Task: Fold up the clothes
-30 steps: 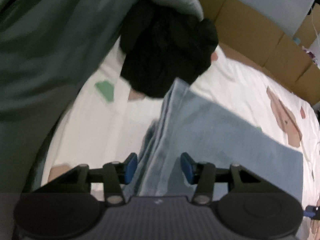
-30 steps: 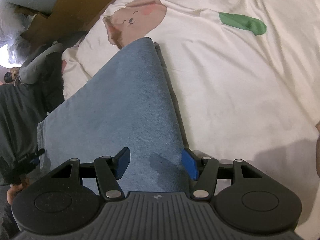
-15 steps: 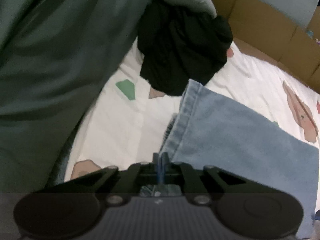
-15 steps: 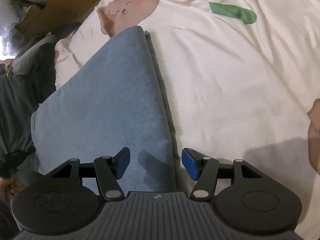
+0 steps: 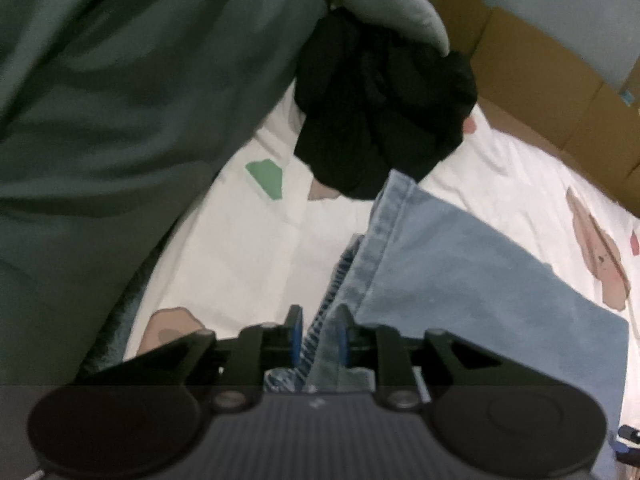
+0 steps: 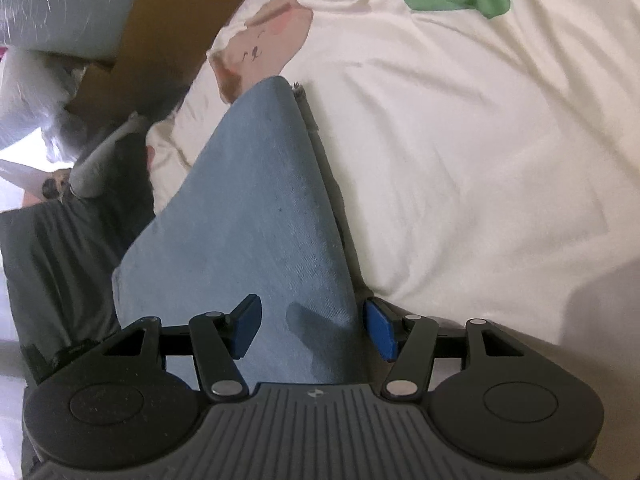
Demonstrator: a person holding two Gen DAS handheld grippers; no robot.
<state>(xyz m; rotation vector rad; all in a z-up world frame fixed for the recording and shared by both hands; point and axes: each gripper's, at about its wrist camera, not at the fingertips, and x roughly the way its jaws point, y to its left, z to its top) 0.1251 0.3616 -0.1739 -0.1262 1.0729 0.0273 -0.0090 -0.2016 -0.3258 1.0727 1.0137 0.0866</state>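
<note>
Between my right tool's (image 6: 312, 328) spread jaws lies the jeans' (image 6: 248, 216) folded edge on the bed (image 6: 480, 160).
My left tool (image 5: 318, 334) pinches the hem corner; the denim's long axis runs away from both tools.

On the white bed sheet with pink animal and green shapes (image 5: 248, 248) there is one folded pair of light blue denim jeans (image 5: 472, 280), one crumpled black cloth bundle (image 5: 380, 112) and two black grippers.
</note>
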